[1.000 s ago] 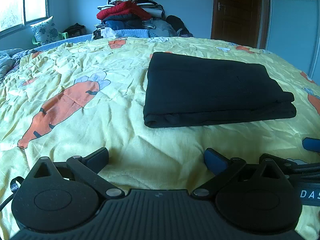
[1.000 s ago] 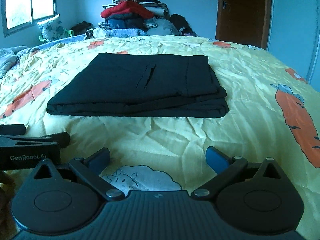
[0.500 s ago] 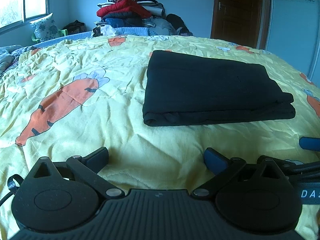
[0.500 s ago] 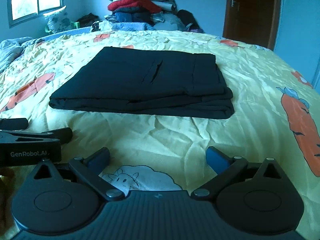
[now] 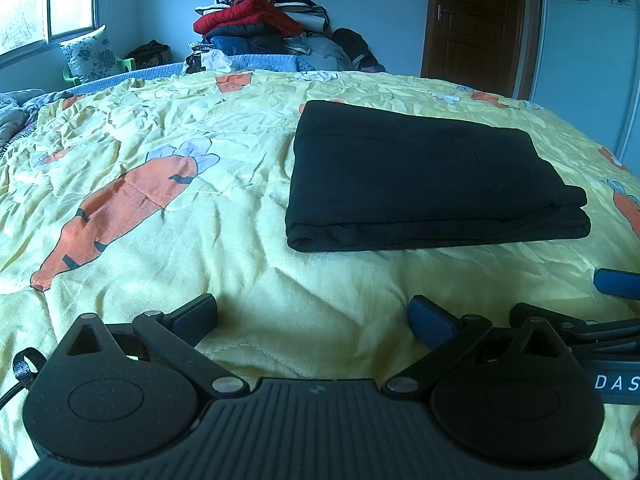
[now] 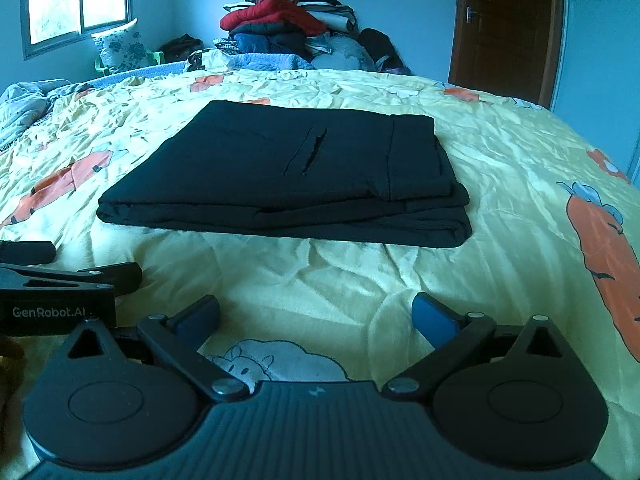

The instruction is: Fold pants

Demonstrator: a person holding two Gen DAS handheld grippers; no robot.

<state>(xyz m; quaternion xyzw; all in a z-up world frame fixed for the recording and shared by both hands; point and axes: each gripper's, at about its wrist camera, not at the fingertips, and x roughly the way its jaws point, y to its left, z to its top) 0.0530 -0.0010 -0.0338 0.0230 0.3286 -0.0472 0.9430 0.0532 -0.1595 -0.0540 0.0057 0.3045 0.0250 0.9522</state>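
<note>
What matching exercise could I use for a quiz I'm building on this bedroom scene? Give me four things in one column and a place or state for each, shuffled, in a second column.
Things
1. folded black pants
2. red padded jacket
3. dark wooden door
4. left gripper

Places or states
A. closed, in the far right wall
B. open, holding nothing
C. lying flat on the yellow carrot-print quilt
D. in the heap of clothes behind the bed

Pairs: 1-C, 2-D, 3-A, 4-B
</note>
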